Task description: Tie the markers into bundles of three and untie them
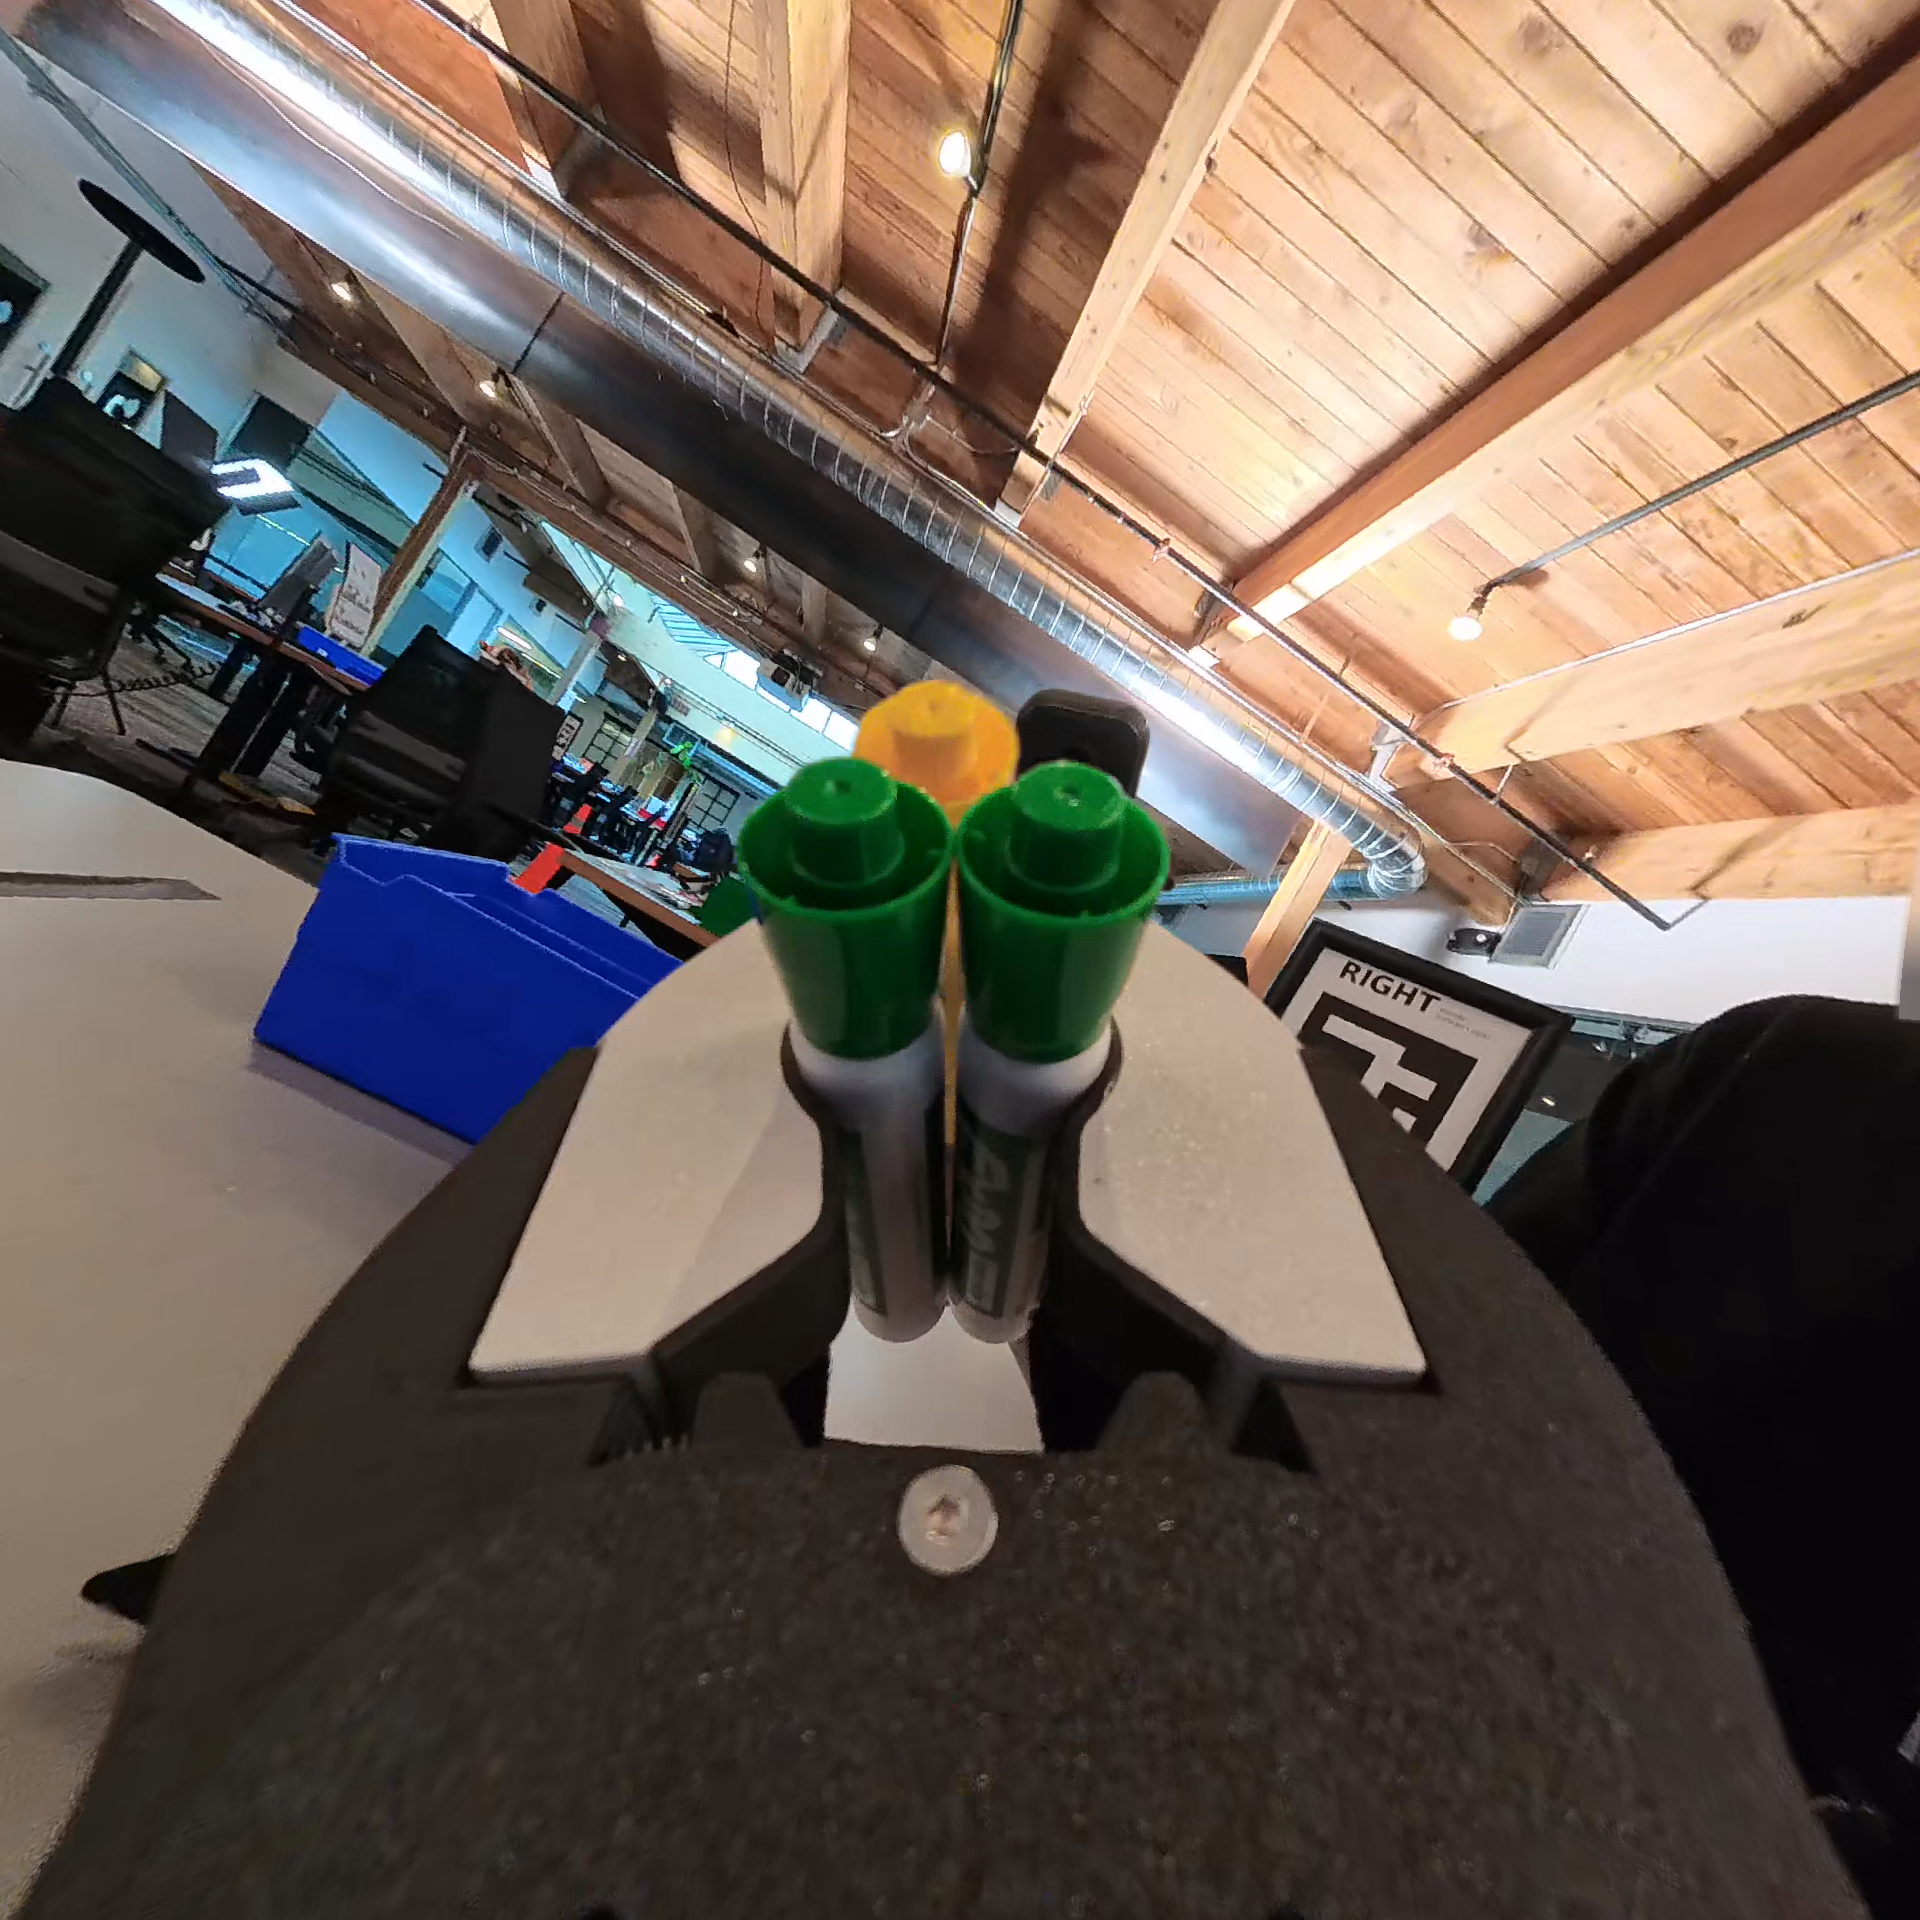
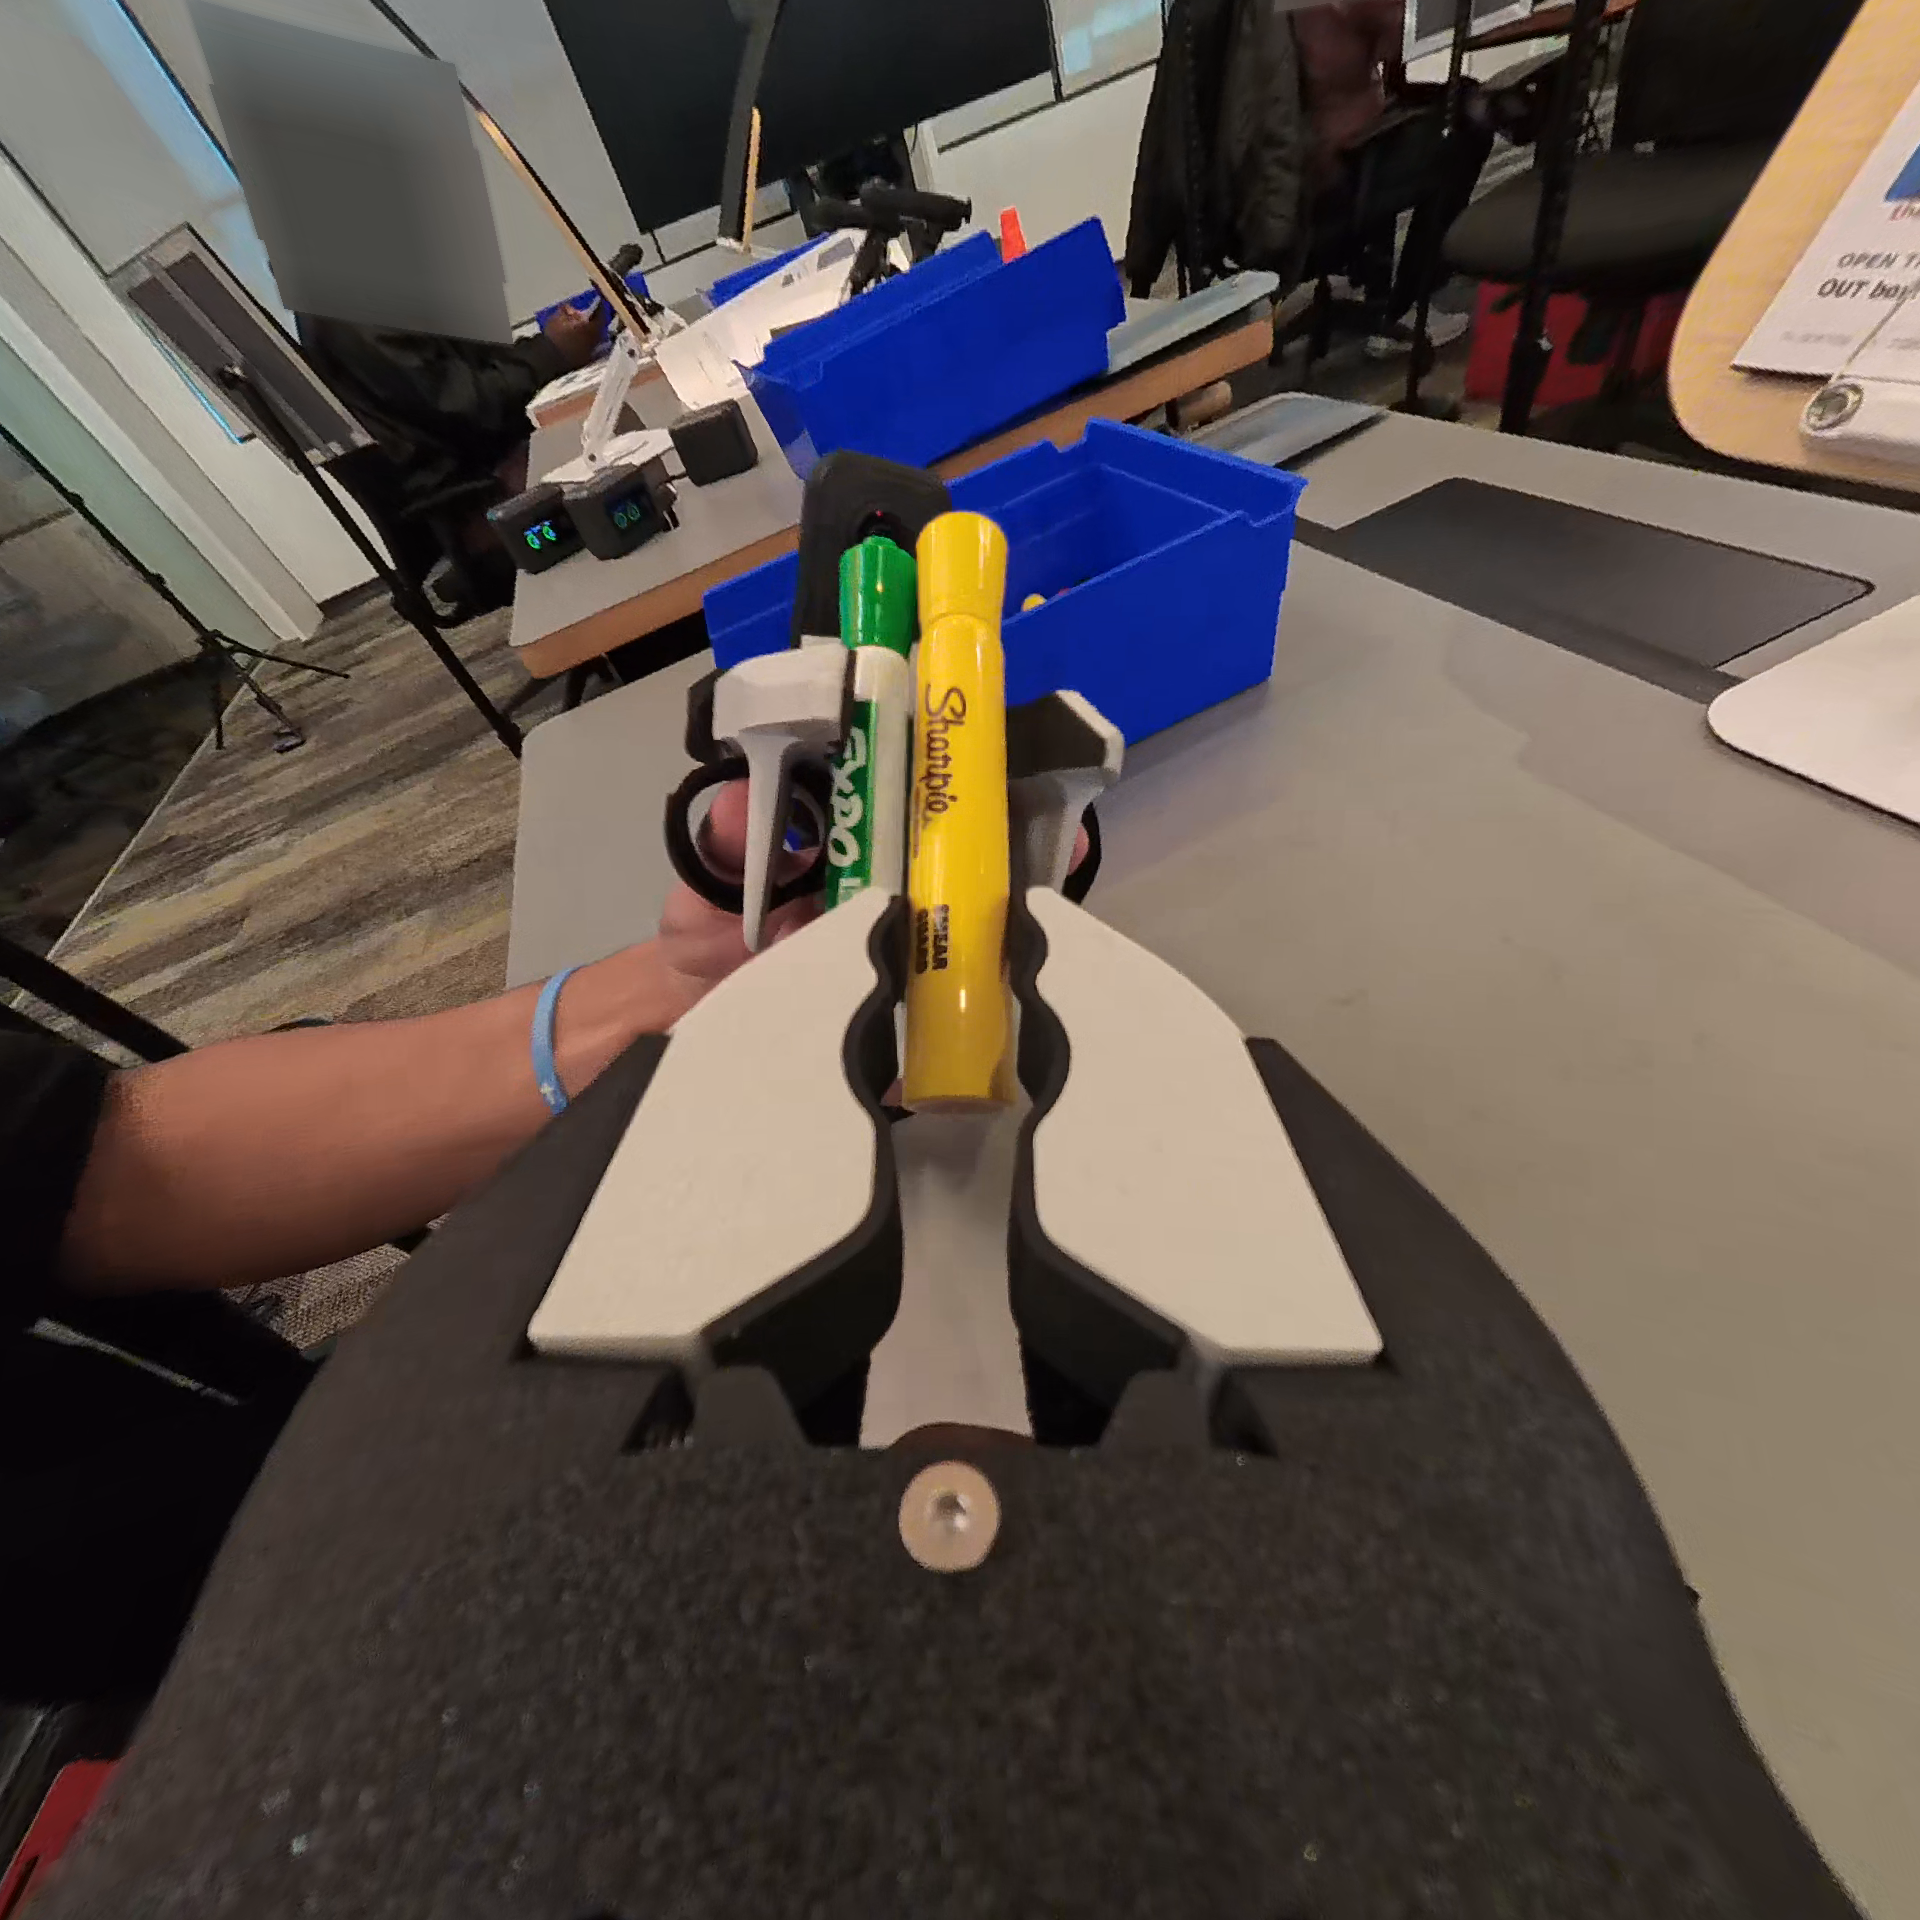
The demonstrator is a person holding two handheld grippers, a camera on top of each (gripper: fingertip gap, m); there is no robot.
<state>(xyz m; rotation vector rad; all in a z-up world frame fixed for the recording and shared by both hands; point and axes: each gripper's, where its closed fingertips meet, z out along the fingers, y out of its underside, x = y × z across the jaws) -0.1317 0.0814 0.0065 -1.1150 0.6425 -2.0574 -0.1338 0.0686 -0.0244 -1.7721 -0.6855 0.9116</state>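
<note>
While held upright above the grey table, near the blue bin: two green markers clamped in left gripper, long axes vertical; yellow highlighter touching them, pinched by right gripper meeting head-on, no tie visible

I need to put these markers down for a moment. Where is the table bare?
Bare grey table lies right of the right gripper, between the blue bin and the white object at the right edge. Left, the left gripper crowds it.

Timber ceiling, grey tables
</note>
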